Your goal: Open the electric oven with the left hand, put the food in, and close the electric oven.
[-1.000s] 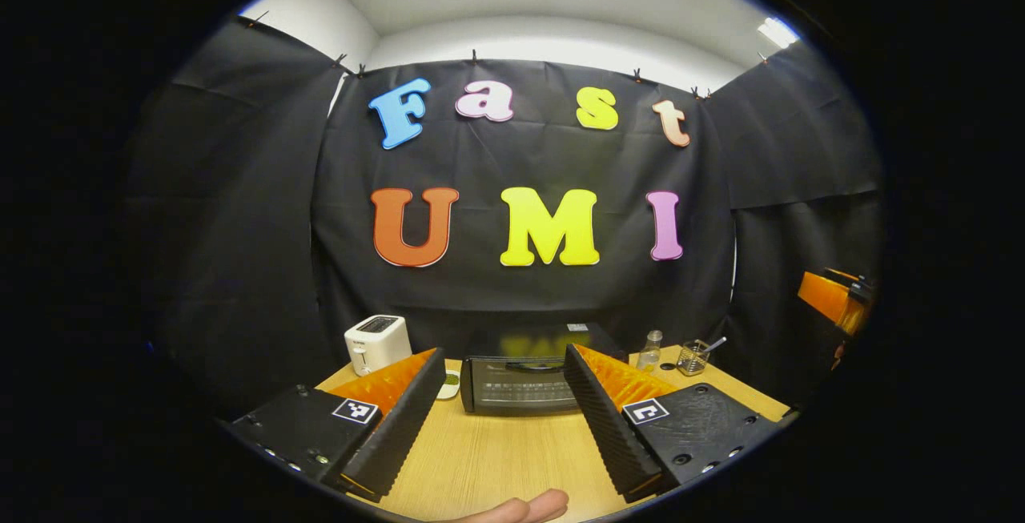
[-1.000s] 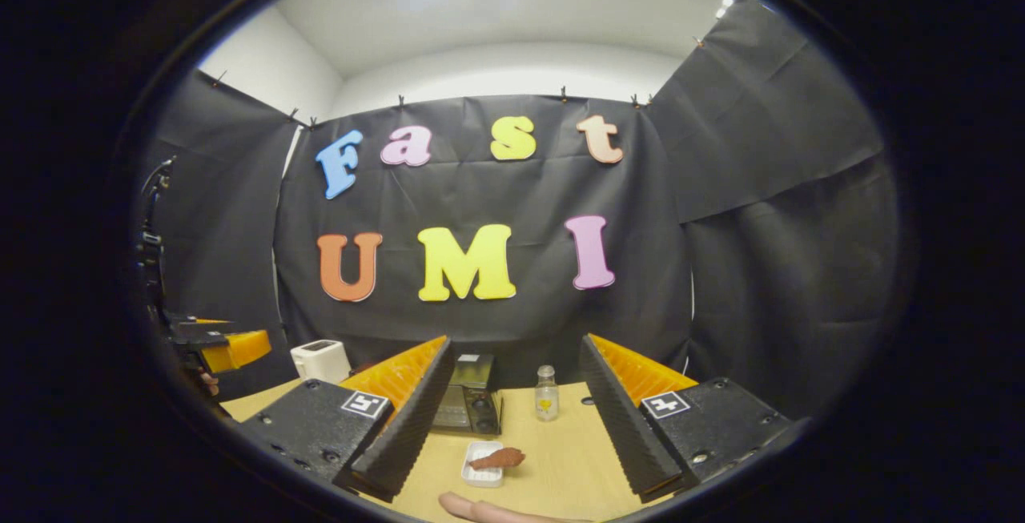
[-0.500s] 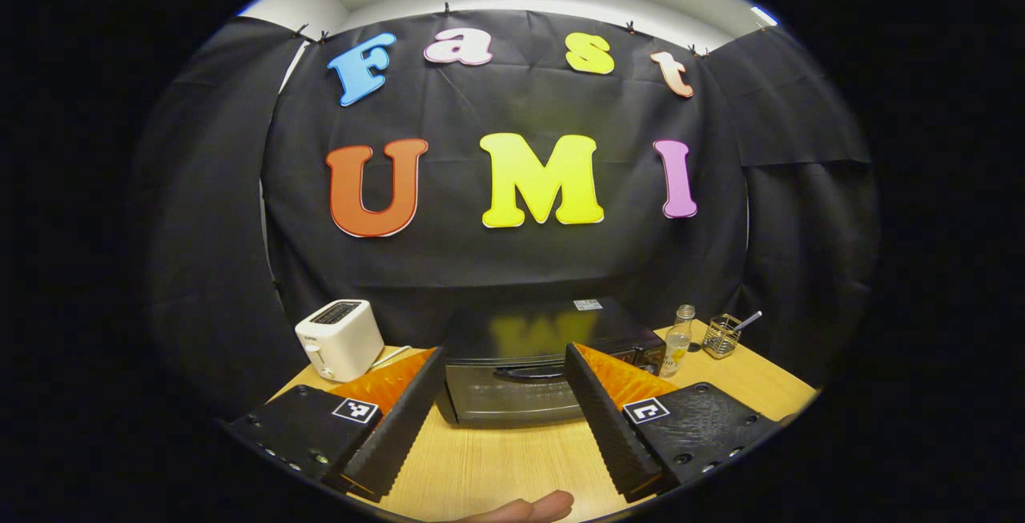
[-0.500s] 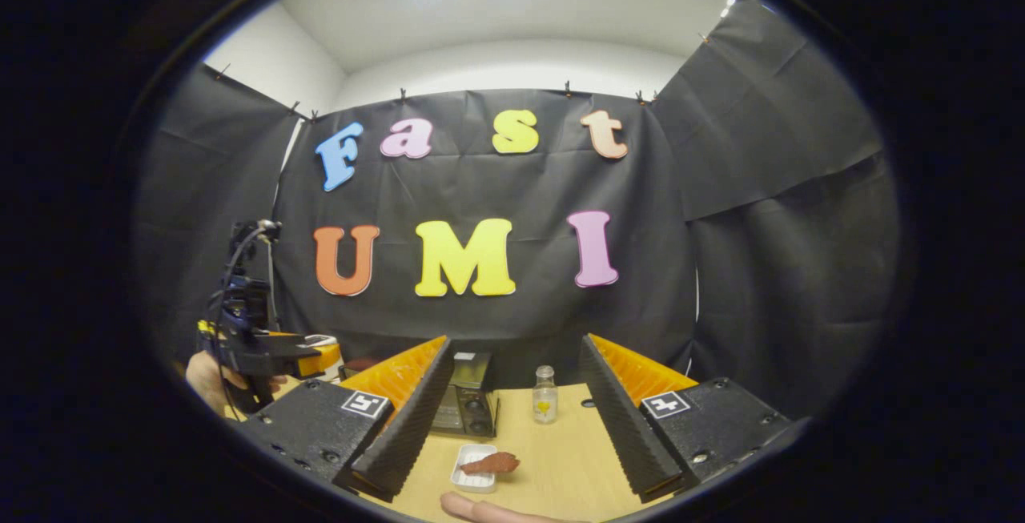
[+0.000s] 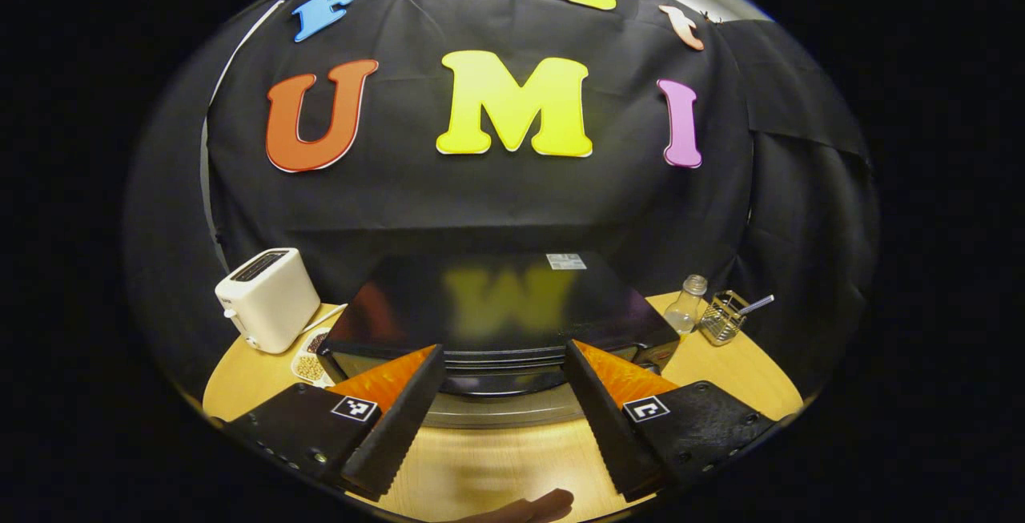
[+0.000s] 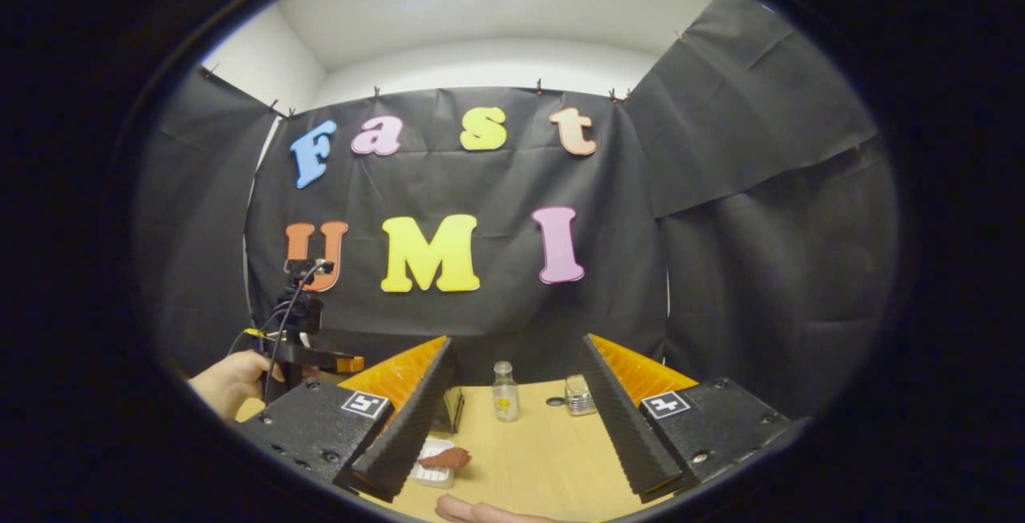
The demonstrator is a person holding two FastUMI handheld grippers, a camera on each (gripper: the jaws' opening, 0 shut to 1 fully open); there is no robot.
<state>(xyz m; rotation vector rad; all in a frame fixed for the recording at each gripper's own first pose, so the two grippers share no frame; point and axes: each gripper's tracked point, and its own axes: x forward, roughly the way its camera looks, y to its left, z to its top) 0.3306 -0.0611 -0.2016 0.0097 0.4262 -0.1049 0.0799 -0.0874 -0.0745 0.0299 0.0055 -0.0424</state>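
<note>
Black glossy-topped electric oven (image 5: 496, 307) sits at table centre in the left gripper view, door closed, its dark front handle (image 5: 500, 383) between the fingers of the left gripper (image 5: 500, 419); jaws spread wide, gripping nothing; white toaster (image 5: 268, 309) at 9 o'clock of the oven, clear glass bottle (image 5: 687, 315) and wire holder (image 5: 721, 317) at 3 o'clock. Right gripper view: right gripper (image 6: 512, 419) also spread, gripping nothing; reddish-brown food piece (image 6: 447, 459) on a small white tray (image 6: 428, 472) at 7 o'clock, just beside its left finger, on the light wooden table (image 6: 536, 459); a hand (image 6: 232, 379) at 9 o'clock.
</note>
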